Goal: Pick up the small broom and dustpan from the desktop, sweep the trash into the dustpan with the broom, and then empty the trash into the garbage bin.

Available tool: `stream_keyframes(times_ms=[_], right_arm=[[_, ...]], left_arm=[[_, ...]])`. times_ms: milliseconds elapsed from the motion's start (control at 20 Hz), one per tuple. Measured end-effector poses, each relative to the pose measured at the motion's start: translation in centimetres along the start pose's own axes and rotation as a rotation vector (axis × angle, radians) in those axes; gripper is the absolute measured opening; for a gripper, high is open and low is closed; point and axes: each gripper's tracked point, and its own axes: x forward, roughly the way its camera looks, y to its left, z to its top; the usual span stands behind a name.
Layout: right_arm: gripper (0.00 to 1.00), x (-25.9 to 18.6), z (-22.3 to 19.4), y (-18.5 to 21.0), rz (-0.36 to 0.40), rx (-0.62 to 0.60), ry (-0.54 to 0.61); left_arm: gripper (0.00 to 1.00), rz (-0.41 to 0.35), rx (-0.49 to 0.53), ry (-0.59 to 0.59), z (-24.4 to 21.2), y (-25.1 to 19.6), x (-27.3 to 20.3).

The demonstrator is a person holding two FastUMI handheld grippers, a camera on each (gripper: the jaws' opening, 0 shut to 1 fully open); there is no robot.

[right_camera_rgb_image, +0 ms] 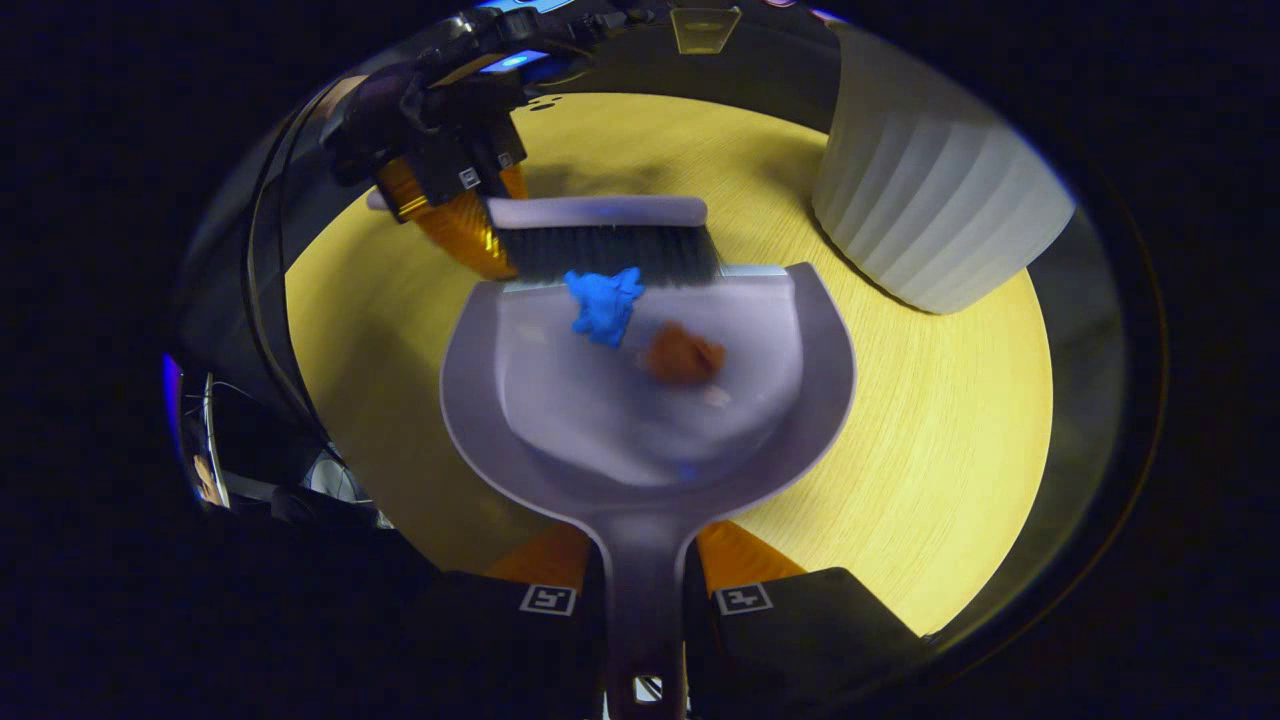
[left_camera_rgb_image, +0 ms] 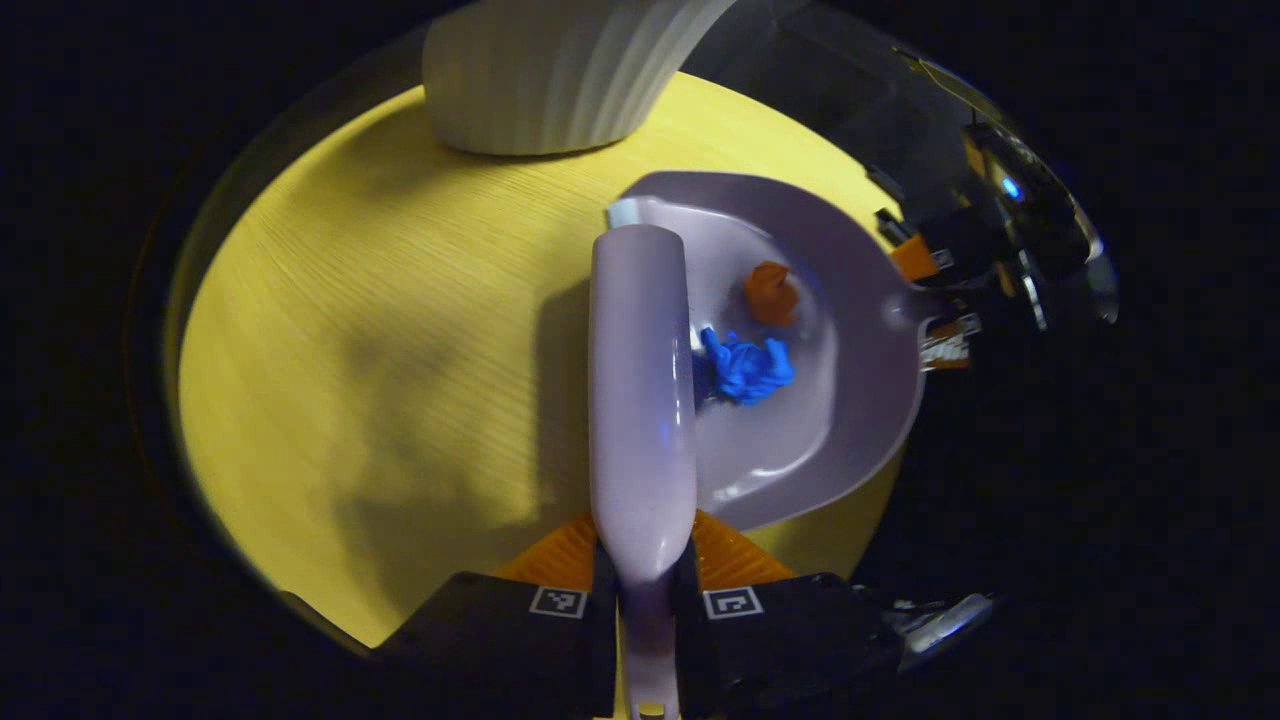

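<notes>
Dustpan [right_camera_rgb_image: 650,420] first: a pale lilac plastic scoop with a rounded back wall, a straight front lip and a narrow handle. It lies on the yellow wood-grain desktop [right_camera_rgb_image: 930,430], lip toward the broom. Its handle runs back between the fingers of the right gripper [right_camera_rgb_image: 645,600], which are closed tight against both sides of it.

Inside the dustpan sit two crumpled scraps. The blue scrap [right_camera_rgb_image: 603,300] is just behind the lip, touching the bristles. The orange scrap [right_camera_rgb_image: 682,355] lies a little deeper in the pan, near the blue one but apart from it.

Across the dustpan's lip stands the small broom [right_camera_rgb_image: 605,240], a lilac back of the same plastic over a row of dark bristles, which meet the lip. In the left gripper view the broom [left_camera_rgb_image: 640,400] shows as a long smooth lilac bar, and its narrowed handle end is pinched between the fingers of the left gripper [left_camera_rgb_image: 645,600].

Beyond the dustpan's lip and off to one side, a white ribbed garbage bin [right_camera_rgb_image: 930,210] stands on the desktop, near the pan without touching it.
</notes>
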Motion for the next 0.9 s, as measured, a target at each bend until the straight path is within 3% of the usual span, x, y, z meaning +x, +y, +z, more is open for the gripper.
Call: stream_keyframes(times_ms=[50,150,350,550,900], right_arm=[[0.40,0.0,-0.4,-0.1,-0.003,-0.007,-0.005],[0.35,-0.5,-1.1,0.0,-0.011,-0.011,-0.009],[0.39,-0.6,-1.2,0.0,-0.023,0.069,-0.026],[0.35,-1.0,-0.8,-0.1,-0.027,0.132,-0.032],[0.35,-6.5,0.6,0.3,-0.075,0.165,-0.077]], left_arm=[[0.28,-0.021,-0.019,-0.002,-0.1,0.1,-0.8],[0.28,-0.043,-0.069,-0.015,-0.4,-1.4,-0.6],[0.27,0.095,-0.163,-0.124,-0.8,-1.1,-1.5],[0.28,0.179,-0.297,-0.285,-2.2,-1.8,-4.3],[0.25,0.324,-0.457,-0.510,-7.4,-1.6,-7.4]])
